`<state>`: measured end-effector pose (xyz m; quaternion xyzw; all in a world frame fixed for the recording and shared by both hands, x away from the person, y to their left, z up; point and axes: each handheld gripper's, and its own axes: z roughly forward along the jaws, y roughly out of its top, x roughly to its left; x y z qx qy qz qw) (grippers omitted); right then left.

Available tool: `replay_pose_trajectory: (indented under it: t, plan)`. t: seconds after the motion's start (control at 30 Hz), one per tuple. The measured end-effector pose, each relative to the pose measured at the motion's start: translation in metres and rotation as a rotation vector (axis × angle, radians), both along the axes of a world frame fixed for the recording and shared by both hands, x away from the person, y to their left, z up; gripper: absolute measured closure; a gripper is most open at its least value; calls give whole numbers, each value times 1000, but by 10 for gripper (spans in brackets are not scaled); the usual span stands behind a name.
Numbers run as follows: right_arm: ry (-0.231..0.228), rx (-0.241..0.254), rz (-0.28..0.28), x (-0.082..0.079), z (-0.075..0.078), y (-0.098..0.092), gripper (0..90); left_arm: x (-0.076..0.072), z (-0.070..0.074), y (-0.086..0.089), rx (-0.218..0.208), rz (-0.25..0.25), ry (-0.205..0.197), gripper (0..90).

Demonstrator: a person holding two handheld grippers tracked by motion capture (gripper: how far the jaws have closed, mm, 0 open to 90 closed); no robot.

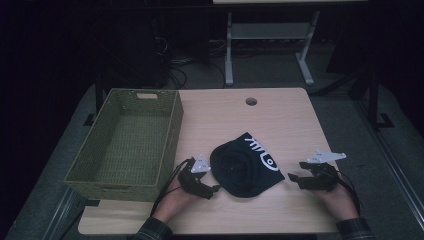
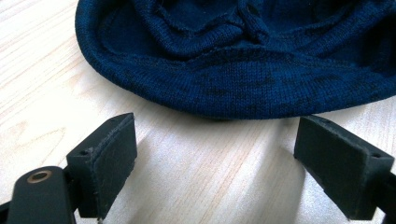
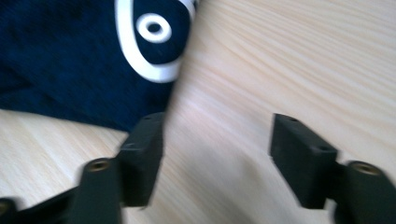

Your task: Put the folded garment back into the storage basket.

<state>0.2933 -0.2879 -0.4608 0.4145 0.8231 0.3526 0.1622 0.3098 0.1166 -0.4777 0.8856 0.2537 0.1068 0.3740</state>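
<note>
A dark knitted hat (image 1: pixel 245 167) with a white printed design lies crumpled on the light wooden desk (image 1: pixel 280 120), near the front edge and roughly midway between the two hands. An olive woven basket (image 1: pixel 127 142) stands on the left part of the desk, well apart from the hat, with nothing visible inside it.

The left gripper (image 1: pixel 212 190) rests low over the desk just beside the hat's left rim. In the left gripper view its jaws stand wide apart with bare wood between them, and the hat's ribbed edge (image 2: pixel 243 88) lies just ahead of the pads, not touching them.

The right gripper (image 1: pixel 295 177) sits near the hat's right corner, its jaws also spread wide and holding nothing. The right gripper view is blurred, so it is hard to say whether one jaw touches the cloth (image 3: pixel 70 70); it seems to sit just at the hat's edge, beside the white ring of the print (image 3: pixel 152 42).
</note>
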Motion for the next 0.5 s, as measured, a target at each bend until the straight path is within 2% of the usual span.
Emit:
replay_pose_trajectory:
  t: [0.17,0.3,0.43,0.5]
  plan:
    - [10,-4,-36,-8,-11,-7,143,0,0,-1,-1,5,1,121]
    - [-1,-31,-60,-13,-18,-7,124,-1,0,-2,-1,18,0,120]
    - [-5,-12,-60,-13,-20,-9,106,-1,1,-3,3,24,6,121]
    - [-2,2,-64,-12,-22,-10,96,-1,2,-4,19,27,11,121]
